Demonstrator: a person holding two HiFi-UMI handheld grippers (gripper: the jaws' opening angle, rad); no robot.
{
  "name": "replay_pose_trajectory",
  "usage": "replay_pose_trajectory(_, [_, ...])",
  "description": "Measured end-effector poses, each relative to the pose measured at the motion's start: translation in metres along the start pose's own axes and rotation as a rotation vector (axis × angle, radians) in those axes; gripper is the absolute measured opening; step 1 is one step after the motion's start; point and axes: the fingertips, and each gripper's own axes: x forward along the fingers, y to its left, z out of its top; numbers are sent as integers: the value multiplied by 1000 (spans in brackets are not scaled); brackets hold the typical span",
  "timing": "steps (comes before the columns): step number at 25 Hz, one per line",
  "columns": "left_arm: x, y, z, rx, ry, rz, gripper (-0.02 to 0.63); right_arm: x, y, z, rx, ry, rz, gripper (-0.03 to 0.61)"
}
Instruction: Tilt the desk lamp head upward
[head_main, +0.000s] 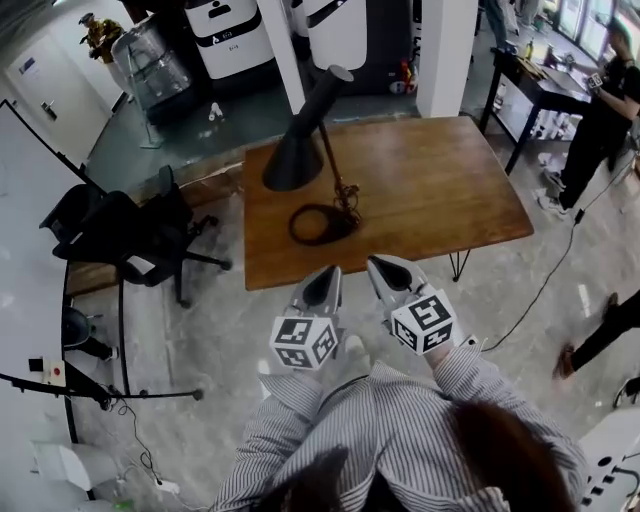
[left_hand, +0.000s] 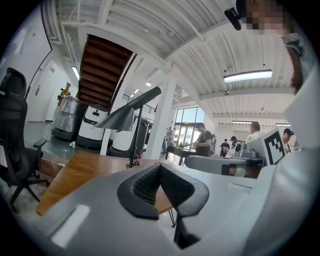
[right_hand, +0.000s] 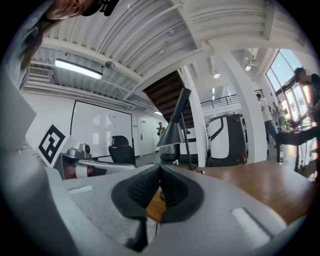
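Lamp stands mid-bench, head angled down. Left gripper and right gripper closed, empty, held off the bench's near edge. Likely staging before the reach.

left hand-held gripper and right hand-held gripper — both closed, empty
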Motion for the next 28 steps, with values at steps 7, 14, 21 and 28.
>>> replay_pose_trajectory(7, [57,68,35,0,-7,-40,3,82,-38,19,-20,3,-66,2])
replay_pose_trajectory(14, [98,96,45,-40,-7,-81,15,129,-69,24,-60,41,-97,2])
replay_pose_trajectory(21, [119,108,59,-97,-54,-109,78,161,-91,24,-76,69,-102,2])
replay_pose_trajectory(28, [134,108,67,-145,-113,-123,141,188,-111,19,-115,94,-73,18])
